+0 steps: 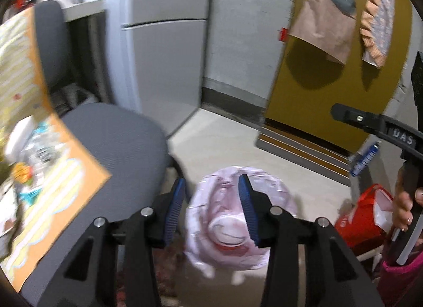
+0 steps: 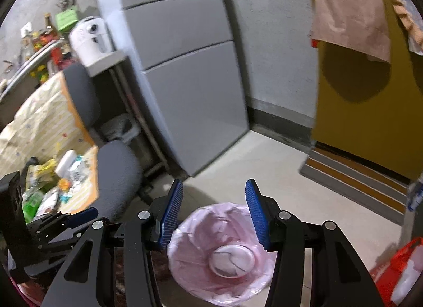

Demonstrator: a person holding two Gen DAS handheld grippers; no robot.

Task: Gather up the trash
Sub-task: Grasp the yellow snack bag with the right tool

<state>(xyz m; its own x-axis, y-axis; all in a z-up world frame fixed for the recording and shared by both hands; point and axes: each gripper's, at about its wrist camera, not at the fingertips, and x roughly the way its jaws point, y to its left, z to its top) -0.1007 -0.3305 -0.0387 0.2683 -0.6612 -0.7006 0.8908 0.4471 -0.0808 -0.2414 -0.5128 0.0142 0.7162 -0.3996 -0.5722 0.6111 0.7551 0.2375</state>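
A tall grey refrigerator [image 2: 185,74] fills the upper middle of the right wrist view, with a mustard-yellow door [image 2: 370,111] at the right edge and pinkish cloths hanging over its top. A pale concrete floor [image 2: 264,164] spreads across the centre of both views. At the left, a grey fabric office chair [image 1: 113,137] stands against a tabletop [image 1: 66,174] covered in an orange-and-cream striped cloth, and on that cloth, at the left edge of both views, lies a litter of wrappers, packets and a white box [image 2: 53,182].

Low in the centre of both frames sits a round trash bin lined with a thin pink plastic bag [image 2: 219,254]; a round whitish lid or cup, blurred, seems to lie at the bottom of it. A red plastic bag [image 1: 364,217] rests on the floor at the lower right.

The left gripper [image 1: 211,211], black with blue ribbed pads, hangs above the bin with its jaws partly apart and nothing between them; the bag shows through the gap. The right gripper [image 2: 214,214] is likewise about half open and empty, framing the bin's rim from above. At the right edge of the left wrist view, a hand [image 1: 404,206] grips the right tool's handle.
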